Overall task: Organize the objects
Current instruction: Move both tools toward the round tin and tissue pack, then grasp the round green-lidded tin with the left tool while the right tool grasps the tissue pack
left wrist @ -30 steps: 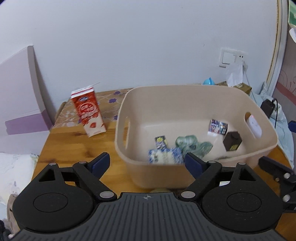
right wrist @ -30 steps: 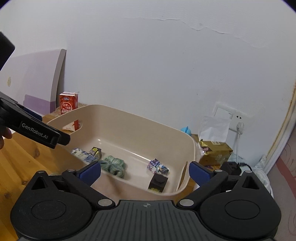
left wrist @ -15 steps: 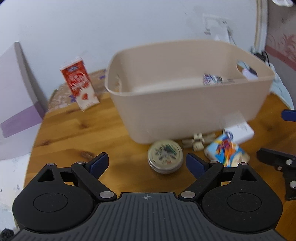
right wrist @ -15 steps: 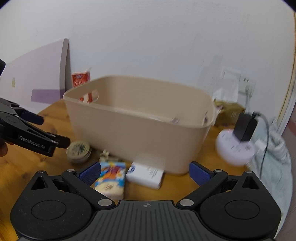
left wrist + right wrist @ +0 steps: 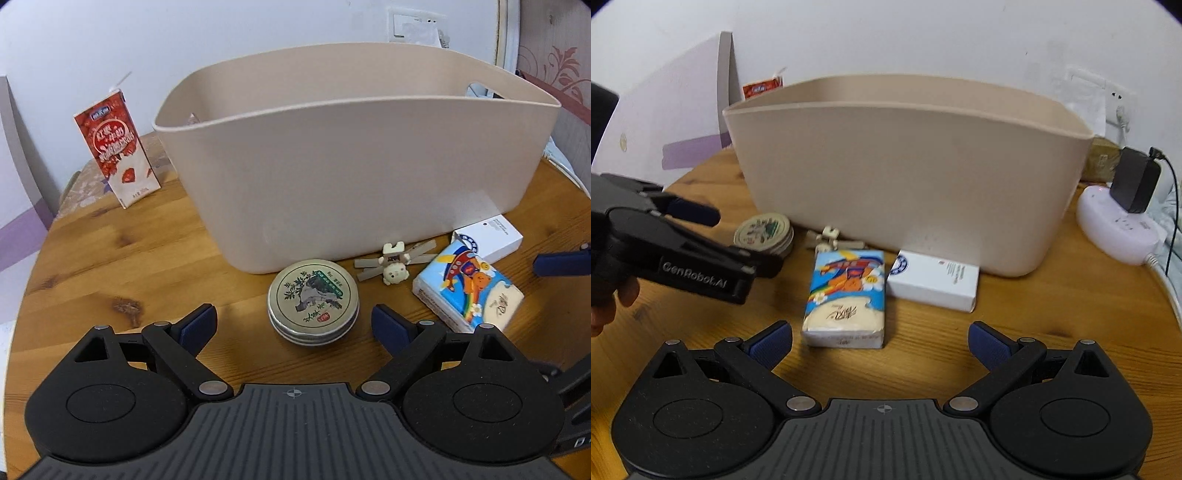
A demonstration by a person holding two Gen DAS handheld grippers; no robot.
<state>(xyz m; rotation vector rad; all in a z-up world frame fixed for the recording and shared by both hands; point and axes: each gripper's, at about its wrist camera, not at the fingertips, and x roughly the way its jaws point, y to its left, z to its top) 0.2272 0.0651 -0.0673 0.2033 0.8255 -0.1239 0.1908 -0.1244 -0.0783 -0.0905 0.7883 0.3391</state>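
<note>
Four loose things are being left on the wooden table (image 5: 110,258) in front of the beige tub (image 5: 354,155): a round tin (image 5: 313,301), a small bear-shaped clip (image 5: 394,265), a cartoon-printed tissue pack (image 5: 846,295) and a white box (image 5: 932,278). A red milk carton (image 5: 116,147) is standing apart, to the left of the tub.

The left gripper (image 5: 293,325) is being held wide open and empty, its blue pads level with the tin's near edge, so that the tin is lying just ahead of the tongs and slightly right of their midline. Being round, the tin offers no long axis to line up with; only a short forward advance is judged necessary before closing.

The right gripper (image 5: 881,341) is likewise being held wide open with nothing in it. The tissue pack is lying just ahead of it, left of centre, close to the left pad, with its long axis running away from the tongs toward the tub. A small leftward shift is judged to be needed, so that the narrow width is spanned.

The tin is nearer the left hand, the pack nearer the right. The white box is touching, or nearly touching, the pack's far right corner and could be nudged.
</note>
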